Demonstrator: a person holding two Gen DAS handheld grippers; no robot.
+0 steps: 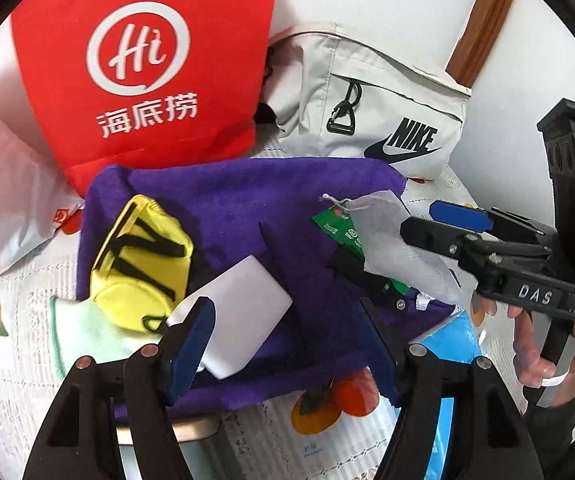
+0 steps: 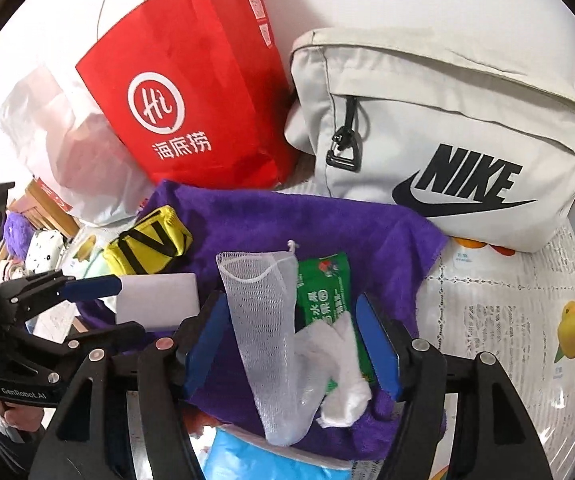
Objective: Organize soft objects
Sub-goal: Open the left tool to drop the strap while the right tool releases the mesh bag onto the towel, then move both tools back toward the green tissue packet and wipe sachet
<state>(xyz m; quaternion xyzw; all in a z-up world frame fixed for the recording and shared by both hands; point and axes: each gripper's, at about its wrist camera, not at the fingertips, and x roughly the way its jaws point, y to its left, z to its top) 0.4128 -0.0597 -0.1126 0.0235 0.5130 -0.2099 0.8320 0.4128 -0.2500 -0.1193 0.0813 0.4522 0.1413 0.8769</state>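
Observation:
A purple towel point(image 1: 247, 208) point(image 2: 327, 224) lies on the table with several soft things on it. A yellow pouch with black straps point(image 1: 139, 264) point(image 2: 147, 244) lies at its left. A white sponge block point(image 1: 243, 312) point(image 2: 155, 300) lies in the middle. A white mesh bag point(image 2: 263, 340) point(image 1: 399, 248), a green wipes packet point(image 2: 323, 292) point(image 1: 339, 228) and white socks point(image 2: 339, 376) lie at the right. My left gripper point(image 1: 287, 344) is open around the sponge. My right gripper point(image 2: 291, 348) point(image 1: 431, 220) is open around the mesh bag and socks.
A red paper bag point(image 1: 143, 64) point(image 2: 199, 92) and a cream Nike bag point(image 1: 375, 100) point(image 2: 439, 128) stand behind the towel against the wall. A white plastic bag point(image 2: 55, 140) lies at the left. A pale green cloth point(image 1: 83, 332) and a blue packet point(image 1: 451, 344) lie by the towel's front edge.

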